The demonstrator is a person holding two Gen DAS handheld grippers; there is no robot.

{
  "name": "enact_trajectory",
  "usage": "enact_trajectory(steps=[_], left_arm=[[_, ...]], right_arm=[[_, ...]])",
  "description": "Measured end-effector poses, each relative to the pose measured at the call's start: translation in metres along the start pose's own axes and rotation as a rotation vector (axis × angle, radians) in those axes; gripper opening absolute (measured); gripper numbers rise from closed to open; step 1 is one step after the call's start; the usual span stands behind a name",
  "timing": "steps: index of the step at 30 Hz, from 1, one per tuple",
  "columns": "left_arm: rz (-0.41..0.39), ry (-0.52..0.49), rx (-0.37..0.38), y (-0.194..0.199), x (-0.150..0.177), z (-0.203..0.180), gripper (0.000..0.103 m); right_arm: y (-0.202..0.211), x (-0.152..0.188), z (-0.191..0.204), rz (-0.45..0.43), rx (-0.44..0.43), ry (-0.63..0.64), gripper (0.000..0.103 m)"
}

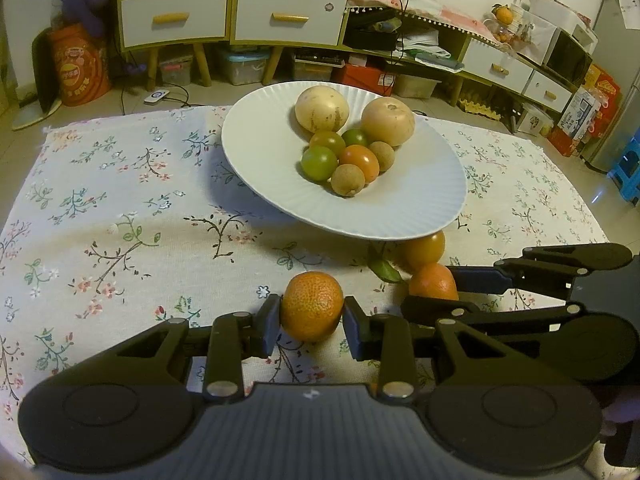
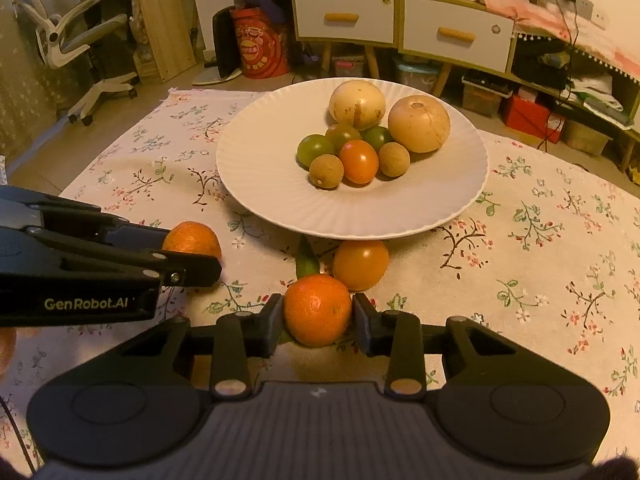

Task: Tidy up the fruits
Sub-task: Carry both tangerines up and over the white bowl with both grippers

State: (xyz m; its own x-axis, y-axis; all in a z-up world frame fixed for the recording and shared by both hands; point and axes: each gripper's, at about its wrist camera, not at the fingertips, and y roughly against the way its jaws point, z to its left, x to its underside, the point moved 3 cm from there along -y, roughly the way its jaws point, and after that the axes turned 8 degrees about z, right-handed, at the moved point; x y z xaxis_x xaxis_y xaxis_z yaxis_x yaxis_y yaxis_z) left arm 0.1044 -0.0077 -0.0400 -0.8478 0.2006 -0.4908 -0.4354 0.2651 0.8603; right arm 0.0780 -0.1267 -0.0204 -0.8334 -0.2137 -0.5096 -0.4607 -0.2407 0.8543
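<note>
My left gripper is shut on a rough-skinned mandarin low over the floral cloth. Just to its right, my right gripper is shut on a second mandarin, whose top shows in the left wrist view. The first mandarin shows between the left gripper's fingers at the left of the right wrist view. A smooth orange fruit and a green leaf lie on the cloth beside the front rim of a white ribbed plate. The plate holds two pale round fruits, several small green and orange ones and two brown ones.
The floral tablecloth covers a low table, with its far edge behind the plate. Beyond stand a cabinet with white drawers, storage boxes on the floor and an office chair at the far left.
</note>
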Motion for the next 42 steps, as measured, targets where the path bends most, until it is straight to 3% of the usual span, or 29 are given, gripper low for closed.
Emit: enact_trajectory(steps=[14, 31, 42], left_arm=[[-0.044, -0.015, -0.004, 0.014, -0.009, 0.003, 0.021], [-0.085, -0.014, 0.022, 0.024, -0.022, 0.002, 0.021], [-0.094, -0.077, 0.071, -0.001, -0.042, -0.039, 0.021]], right_arm=[[0.019, 0.0, -0.011, -0.012, -0.028, -0.038, 0.033], [0.052, -0.017, -0.036, -0.121, -0.06, -0.113, 0.033], [0.039, -0.038, -0.07, -0.188, -0.042, -0.244, 0.033]])
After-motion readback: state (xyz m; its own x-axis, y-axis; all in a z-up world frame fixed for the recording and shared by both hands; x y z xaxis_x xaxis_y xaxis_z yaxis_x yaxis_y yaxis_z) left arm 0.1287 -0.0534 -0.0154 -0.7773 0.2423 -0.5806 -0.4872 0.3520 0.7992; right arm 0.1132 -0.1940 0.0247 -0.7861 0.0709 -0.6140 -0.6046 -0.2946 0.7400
